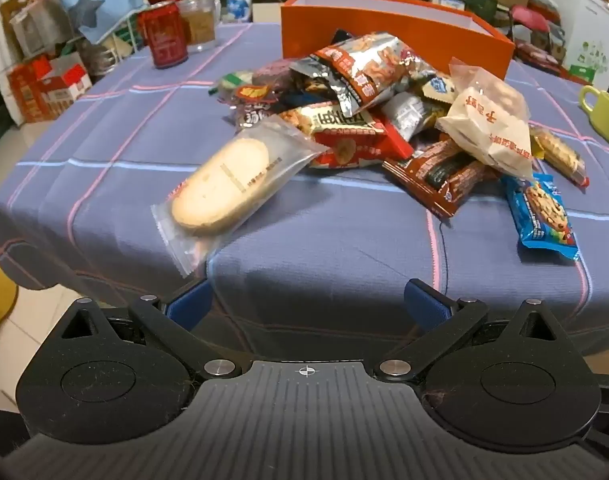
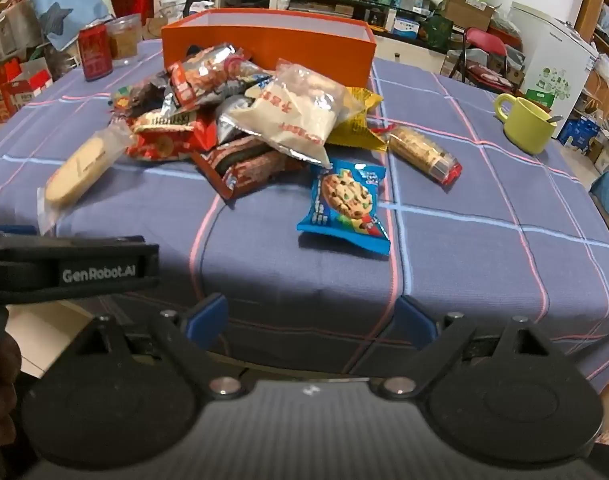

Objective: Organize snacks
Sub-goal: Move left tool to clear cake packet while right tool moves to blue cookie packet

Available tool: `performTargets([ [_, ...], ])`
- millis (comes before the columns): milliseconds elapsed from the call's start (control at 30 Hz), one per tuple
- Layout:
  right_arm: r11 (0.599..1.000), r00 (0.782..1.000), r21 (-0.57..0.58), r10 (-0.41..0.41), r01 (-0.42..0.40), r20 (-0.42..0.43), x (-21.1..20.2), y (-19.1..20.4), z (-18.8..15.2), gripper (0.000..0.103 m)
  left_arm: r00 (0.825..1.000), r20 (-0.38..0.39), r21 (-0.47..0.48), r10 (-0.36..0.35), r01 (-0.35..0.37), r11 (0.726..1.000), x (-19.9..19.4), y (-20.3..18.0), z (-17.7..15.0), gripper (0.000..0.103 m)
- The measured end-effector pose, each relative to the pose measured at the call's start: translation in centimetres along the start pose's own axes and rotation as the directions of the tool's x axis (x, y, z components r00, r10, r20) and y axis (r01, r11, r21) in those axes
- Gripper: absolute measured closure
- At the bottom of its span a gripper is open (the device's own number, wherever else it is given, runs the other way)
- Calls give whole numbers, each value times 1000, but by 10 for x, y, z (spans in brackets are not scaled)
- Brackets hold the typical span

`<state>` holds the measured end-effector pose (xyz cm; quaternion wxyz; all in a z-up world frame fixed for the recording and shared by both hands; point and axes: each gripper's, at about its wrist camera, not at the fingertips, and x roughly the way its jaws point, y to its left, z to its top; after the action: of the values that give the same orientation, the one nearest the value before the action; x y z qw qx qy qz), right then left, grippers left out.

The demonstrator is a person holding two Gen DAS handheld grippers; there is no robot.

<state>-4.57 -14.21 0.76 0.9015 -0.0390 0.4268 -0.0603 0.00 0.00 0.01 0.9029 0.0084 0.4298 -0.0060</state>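
Hovering at the table's [image 1: 104, 208] near edge, my left gripper [image 1: 307, 304] and right gripper [image 2: 312, 316] both gape empty, facing the snack pile [image 2: 244, 120] heaped before the orange box [image 2: 268, 40].

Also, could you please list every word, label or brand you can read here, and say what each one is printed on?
"GenRobot.AI": white lettering on the black body of the left tongs, seen from the right wrist view.
Snack packets in the pile: Chinese print, too distorted to read.
White pastry bag: red characters, not legible.
Blue cookie packet: small print, blurred.
Red can: lettering blurred.
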Motion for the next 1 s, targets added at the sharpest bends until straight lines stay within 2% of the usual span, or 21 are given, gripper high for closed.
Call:
performTargets([
  [400,1000,1000,4,11,-11,8,1,-2,0,12,1000,3,-6,-12,12,1000,0,0,0,14],
  [467,1000,999,9,25,-25,25,-3,-1,0,12,999,9,-2,-38,38,999,-4,5,1,18],
  [533,999,996,18,44,-46,76,-13,-6,0,12,998,32,-19,-59,60,998,-9,13,3,18],
  [600,998,983,30,54,-60,177,-25,-15,2,12,996,59,-27,-59,61,998,-16,23,3,18],
  [633,997,966,37,59,-71,253,-36,-22,1,12,996,75,-25,-55,57,998,-19,28,4,16],
  [700,996,917,41,56,-78,394,-55,-36,-4,12,993,103,-39,-53,57,998,-24,40,10,14],
  [733,997,902,36,50,-72,428,-59,-39,-5,12,992,114,-41,-53,58,998,-25,45,15,13],
  [767,998,904,28,45,-63,426,-57,-42,-3,12,991,128,-33,-51,55,998,-27,49,19,12],
  [833,997,938,34,53,-68,343,-44,-48,6,12,988,148,-1,-45,45,999,-29,56,30,11],
  [867,995,949,48,68,-87,309,-36,-51,10,11,987,152,23,-52,49,999,-27,58,37,11],
  [933,989,951,86,90,-120,295,-32,-57,16,12,985,146,95,-91,77,992,-22,62,50,11],
  [1000,990,947,91,78,-111,312,-34,-57,21,11,981,156,149,-117,94,984,-16,66,61,11],
])
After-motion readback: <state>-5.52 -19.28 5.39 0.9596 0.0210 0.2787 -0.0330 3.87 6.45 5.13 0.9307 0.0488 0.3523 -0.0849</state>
